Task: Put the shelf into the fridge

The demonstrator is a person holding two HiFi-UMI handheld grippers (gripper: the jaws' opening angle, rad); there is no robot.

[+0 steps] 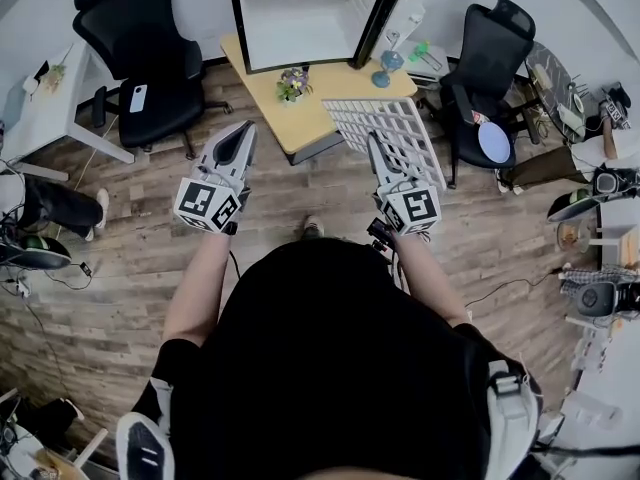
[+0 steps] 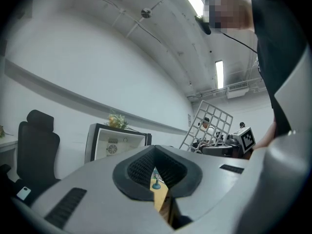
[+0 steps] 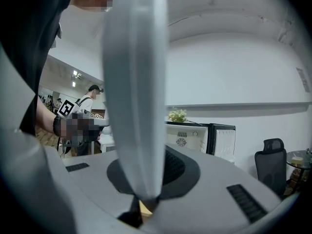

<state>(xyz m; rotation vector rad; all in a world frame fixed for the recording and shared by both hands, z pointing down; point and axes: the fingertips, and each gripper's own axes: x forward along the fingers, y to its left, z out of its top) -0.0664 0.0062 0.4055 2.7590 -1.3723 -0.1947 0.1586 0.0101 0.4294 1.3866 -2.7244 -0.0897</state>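
The white wire shelf (image 1: pixel 392 133) is tilted over the floor in front of the table, and my right gripper (image 1: pixel 374 150) is shut on its near edge. In the right gripper view the shelf (image 3: pixel 136 82) rises edge-on as a broad white band from the shut jaws (image 3: pixel 144 202). The small fridge (image 1: pixel 300 18) stands on the low wooden table (image 1: pixel 262 73), its door swung open to the right and its white inside bare. My left gripper (image 1: pixel 246 134) hangs left of the shelf, shut on nothing. From the left gripper view, the shelf (image 2: pixel 209 126) and the fridge (image 2: pixel 117 143) both show.
A small potted plant (image 1: pixel 293 85) and a blue figurine (image 1: pixel 383 73) stand on the table in front of the fridge. Black office chairs stand at the left (image 1: pixel 140 53) and right (image 1: pixel 490 63). Desks with clutter line both sides of the wooden floor.
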